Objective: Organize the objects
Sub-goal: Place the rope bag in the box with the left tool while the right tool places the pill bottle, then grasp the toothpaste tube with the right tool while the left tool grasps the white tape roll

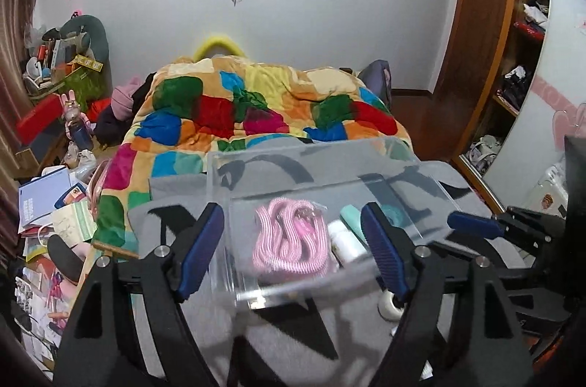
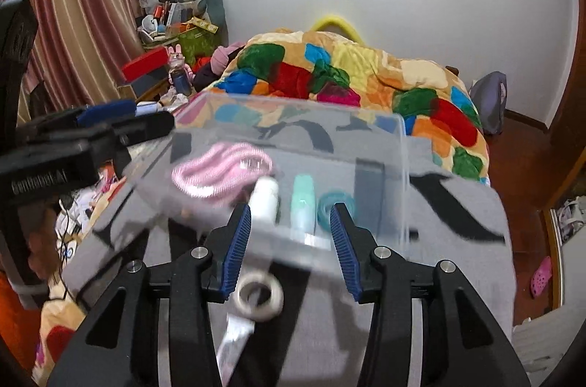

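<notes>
I have both tools at a clear plastic box (image 1: pixel 322 204) that sits on the grey blanket (image 1: pixel 293 343) at the foot of the bed, in front of the patchwork quilt (image 1: pixel 256 101). My left gripper (image 1: pixel 293 248) has its jaws spread wide, one on either side of the box's near end, not yet pressing on it as far as I can tell. My right gripper (image 2: pixel 295 249) is also open, its jaws wide apart just at the near wall of the box. Inside the box lie a coiled pink cord (image 2: pixel 219 174), a white bottle (image 2: pixel 265 198), a mint green tube (image 2: pixel 303 204) and a teal ring (image 2: pixel 335 204). A roll of white tape (image 2: pixel 258 299) is outside the box on the blanket, right below my right jaws, with a white strip trailing toward me. I judge the tape is the next thing to go in. To do it well I should drop the right jaws straight over the roll, pinch across its rim rather than through the hole, and lift high enough to clear the near wall before letting go. The left jaws could steady the box so it does not slide on the soft blanket. Both views are blurred, so I should slow down before closing.
</notes>
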`<state>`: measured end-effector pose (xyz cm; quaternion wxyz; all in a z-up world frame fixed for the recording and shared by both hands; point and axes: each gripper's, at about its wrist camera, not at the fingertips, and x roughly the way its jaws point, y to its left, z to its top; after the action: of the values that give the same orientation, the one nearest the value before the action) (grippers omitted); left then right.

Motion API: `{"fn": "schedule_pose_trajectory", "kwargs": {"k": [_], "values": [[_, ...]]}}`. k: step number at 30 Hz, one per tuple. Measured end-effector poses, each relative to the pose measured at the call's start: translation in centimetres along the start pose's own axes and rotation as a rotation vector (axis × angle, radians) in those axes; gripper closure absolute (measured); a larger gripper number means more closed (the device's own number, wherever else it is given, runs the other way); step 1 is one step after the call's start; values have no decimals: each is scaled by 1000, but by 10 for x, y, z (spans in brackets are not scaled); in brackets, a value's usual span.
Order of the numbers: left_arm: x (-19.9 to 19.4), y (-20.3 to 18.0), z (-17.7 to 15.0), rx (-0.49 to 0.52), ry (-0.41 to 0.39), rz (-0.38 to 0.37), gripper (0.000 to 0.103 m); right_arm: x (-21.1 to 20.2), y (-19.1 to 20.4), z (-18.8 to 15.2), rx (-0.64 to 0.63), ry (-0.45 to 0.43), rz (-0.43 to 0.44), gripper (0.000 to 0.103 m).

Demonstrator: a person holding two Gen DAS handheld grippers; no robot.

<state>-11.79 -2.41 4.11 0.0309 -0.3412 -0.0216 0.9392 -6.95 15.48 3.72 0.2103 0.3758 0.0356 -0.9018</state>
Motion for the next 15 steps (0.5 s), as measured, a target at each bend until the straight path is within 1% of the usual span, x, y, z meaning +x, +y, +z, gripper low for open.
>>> {"fn": "schedule_pose_trajectory", "kwargs": {"k": [3,7,9,10,13,15], "values": [[-7,-2,-15,1,12,-9,25,-6,4,-24,4,24,-5,61],[-12,-5,-38,11,38,4,25,-1,12,-59,17,105,55,61],[-13,-5,-49,8,58,-8,25,5,20,-72,21,142,85,61],[-12,-6,-54,32,70,-40,25,8,23,-78,21,160,104,62],[-8,-11,-67,34,106,-54,26,19,29,-90,18,198,115,76],[-3,-17,-73,36,127,-67,26,17,32,-92,1,181,99,85]]}}
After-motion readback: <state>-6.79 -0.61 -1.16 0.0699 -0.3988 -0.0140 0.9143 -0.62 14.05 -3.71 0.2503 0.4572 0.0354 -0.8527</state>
